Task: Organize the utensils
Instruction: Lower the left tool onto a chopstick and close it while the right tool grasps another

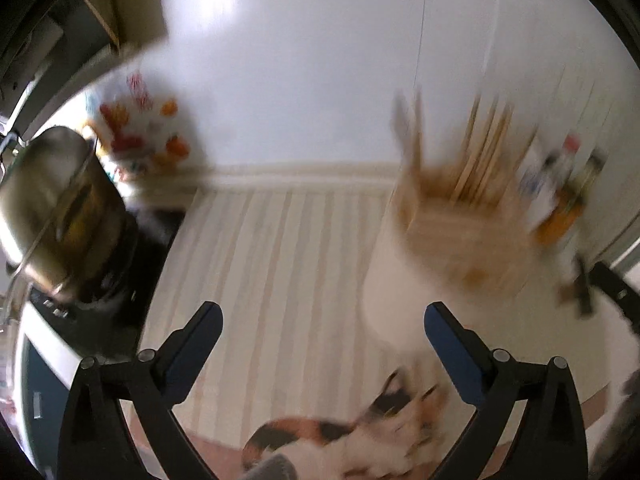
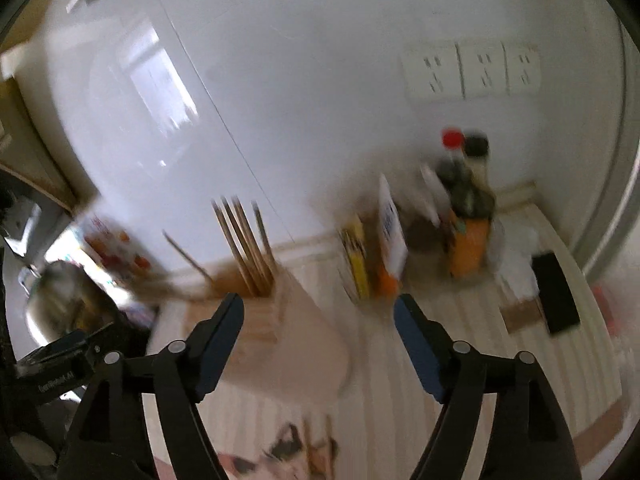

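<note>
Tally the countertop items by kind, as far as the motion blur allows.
Wooden utensil holder: 1
Chopsticks standing in it: about 5, blurred
Capped bottles: 2
Metal pot: 1
Black flat object: 1
Total: about 10

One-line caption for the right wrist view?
Open right gripper faces a wooden utensil holder bristling with chopsticks.

Your countertop clutter, blurred by motion

You have a steel pot (image 1: 52, 208) at far left, a red-capped bottle (image 2: 460, 184) near three wall sockets (image 2: 472, 74), and a black flat object (image 2: 556, 292) right.
</note>
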`<action>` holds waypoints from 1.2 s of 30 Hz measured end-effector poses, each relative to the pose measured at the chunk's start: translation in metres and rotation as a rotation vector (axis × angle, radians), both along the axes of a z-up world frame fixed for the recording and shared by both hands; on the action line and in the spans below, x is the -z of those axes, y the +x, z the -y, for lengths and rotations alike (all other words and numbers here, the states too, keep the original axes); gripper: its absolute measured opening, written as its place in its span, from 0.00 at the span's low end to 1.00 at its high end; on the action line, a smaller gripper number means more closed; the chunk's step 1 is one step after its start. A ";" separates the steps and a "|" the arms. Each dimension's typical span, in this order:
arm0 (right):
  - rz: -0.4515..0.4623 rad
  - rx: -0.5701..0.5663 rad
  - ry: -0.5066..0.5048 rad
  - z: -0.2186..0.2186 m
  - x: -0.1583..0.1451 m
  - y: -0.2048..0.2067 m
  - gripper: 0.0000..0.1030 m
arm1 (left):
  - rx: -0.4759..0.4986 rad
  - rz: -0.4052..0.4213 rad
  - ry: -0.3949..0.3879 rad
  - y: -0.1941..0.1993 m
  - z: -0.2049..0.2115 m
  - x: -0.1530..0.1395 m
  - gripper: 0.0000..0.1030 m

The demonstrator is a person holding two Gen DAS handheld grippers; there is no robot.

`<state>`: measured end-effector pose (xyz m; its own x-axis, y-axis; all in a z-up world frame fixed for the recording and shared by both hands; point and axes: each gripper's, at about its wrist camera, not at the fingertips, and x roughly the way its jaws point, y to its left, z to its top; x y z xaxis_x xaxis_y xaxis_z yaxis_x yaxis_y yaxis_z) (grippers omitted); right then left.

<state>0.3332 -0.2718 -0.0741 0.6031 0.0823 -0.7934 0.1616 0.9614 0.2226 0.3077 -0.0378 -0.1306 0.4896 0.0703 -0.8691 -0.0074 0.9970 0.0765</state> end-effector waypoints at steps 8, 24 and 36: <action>-0.408 -0.061 -0.018 -0.023 0.128 -0.033 0.76 | -0.018 -0.256 0.143 -0.028 -0.004 0.128 1.00; -0.657 -0.145 -0.172 -0.067 0.234 -0.061 0.07 | 0.021 -0.318 0.212 -0.051 0.008 0.169 1.00; -0.699 0.048 -0.198 0.045 0.222 -0.083 0.06 | 0.187 -0.308 0.129 -0.056 0.073 0.157 1.00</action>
